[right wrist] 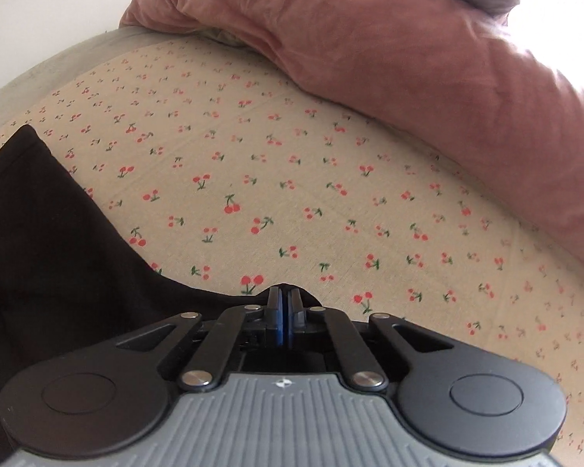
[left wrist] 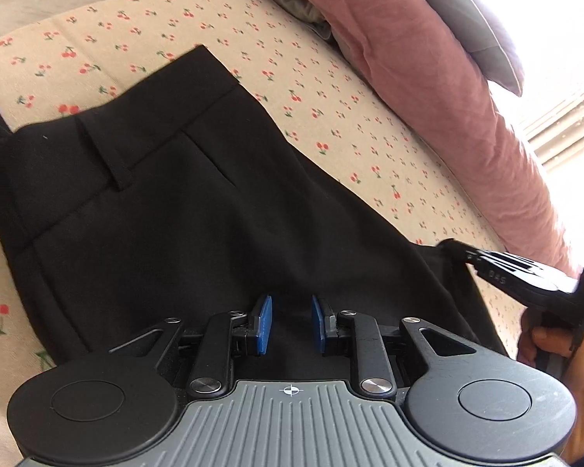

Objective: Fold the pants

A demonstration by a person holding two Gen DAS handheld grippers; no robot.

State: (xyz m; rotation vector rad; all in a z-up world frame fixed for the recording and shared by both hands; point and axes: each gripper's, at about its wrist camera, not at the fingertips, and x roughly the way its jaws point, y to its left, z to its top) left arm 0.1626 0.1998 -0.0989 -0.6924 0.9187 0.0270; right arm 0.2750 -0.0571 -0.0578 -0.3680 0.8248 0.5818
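Just ahead of the left hand-held gripper [left wrist: 291, 321], black pants [left wrist: 167, 210] lie flat on the cherry-print bed [left wrist: 370, 116], waistband farthest from it. Its blue pads stand slightly apart over the cloth, pinching nothing I can see. The right hand-held gripper [right wrist: 284, 307] is clamped tight at the pants' edge (how much cloth it caught, I cannot tell). A thin pinch could slip mid-fold and skew the layers. The fabric looks smooth, creased and dark.

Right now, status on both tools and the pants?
Left tool part open over the black pants, nothing gripped. Right tool shut on the pants' edge. Pants flat on cherry-print sheet. Pink duvet clear behind.
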